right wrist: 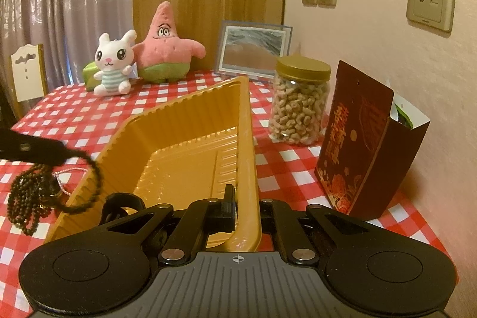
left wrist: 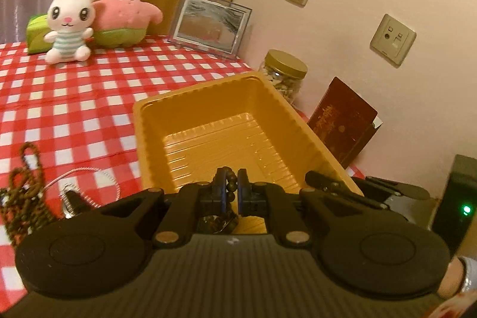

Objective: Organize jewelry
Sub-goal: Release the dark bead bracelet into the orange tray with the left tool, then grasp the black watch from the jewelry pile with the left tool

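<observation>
A yellow plastic tray (left wrist: 155, 124) sits on the red checked tablecloth; it also shows in the right wrist view (right wrist: 190, 121). My left gripper (left wrist: 231, 182) is shut on a dark bead bracelet (left wrist: 230, 186) and holds it over the tray's near edge. The bracelet (right wrist: 95, 177) hangs from the left gripper at the tray's left wall in the right wrist view. My right gripper (right wrist: 246, 198) is shut on the tray's right rim (right wrist: 249, 168). A dark bead necklace (left wrist: 21, 192) and a silver chain (left wrist: 86, 171) lie on the cloth left of the tray.
Two plush toys (right wrist: 140, 61), a picture frame (right wrist: 253, 49), a jar of nuts (right wrist: 299, 106) and a dark red box (right wrist: 360, 151) stand along the back and the right wall. A black device with a green light (left wrist: 460, 198) is at the right.
</observation>
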Demonstrator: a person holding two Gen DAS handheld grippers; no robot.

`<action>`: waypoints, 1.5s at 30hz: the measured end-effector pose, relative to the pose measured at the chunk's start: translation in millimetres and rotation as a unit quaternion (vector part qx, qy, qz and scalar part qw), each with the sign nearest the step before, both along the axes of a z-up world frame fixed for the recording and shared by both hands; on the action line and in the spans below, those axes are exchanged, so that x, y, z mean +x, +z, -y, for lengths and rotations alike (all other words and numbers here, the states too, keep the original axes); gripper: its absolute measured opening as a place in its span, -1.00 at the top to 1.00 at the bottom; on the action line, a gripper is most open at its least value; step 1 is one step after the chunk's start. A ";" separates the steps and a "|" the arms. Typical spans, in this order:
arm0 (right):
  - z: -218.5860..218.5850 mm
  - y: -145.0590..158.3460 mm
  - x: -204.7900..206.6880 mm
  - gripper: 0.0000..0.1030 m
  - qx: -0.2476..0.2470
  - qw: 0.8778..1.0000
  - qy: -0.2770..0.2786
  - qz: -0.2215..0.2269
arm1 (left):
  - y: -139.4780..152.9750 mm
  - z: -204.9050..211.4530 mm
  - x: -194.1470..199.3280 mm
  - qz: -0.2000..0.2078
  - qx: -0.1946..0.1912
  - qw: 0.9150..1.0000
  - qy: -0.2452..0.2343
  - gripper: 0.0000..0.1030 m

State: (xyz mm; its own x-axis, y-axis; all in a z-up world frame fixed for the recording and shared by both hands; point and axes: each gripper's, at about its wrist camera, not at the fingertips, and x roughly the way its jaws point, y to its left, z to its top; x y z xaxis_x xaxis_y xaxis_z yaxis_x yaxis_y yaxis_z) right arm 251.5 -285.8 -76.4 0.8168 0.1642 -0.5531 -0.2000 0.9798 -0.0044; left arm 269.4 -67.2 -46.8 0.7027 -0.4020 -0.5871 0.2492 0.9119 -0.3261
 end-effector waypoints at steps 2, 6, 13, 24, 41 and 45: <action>0.5 -0.1 0.3 0.91 0.001 1.000 -0.001 0.000 | -4.1 2.7 7.2 -0.007 -0.003 1.000 0.001 0.88; 0.7 0.0 0.8 0.91 0.001 1.000 -0.001 0.000 | -8.8 3.7 11.9 -0.014 0.004 1.000 0.001 0.71; 1.1 -0.5 3.0 0.91 0.001 1.000 -0.005 -0.003 | -6.6 -12.5 -3.2 -0.014 0.015 1.000 0.018 0.67; -1.9 -3.8 5.1 0.92 -0.011 1.000 -0.009 0.002 | -32.2 -70.9 -44.1 -0.057 0.079 0.991 0.094 0.67; -3.6 -3.9 6.2 0.92 -0.012 1.000 -0.009 0.001 | -52.5 -79.2 -18.4 -0.060 0.120 0.983 0.124 0.27; -3.5 -3.9 6.3 0.92 -0.012 1.000 -0.009 0.000 | -55.1 -69.3 -3.8 -0.057 0.131 0.982 0.123 0.27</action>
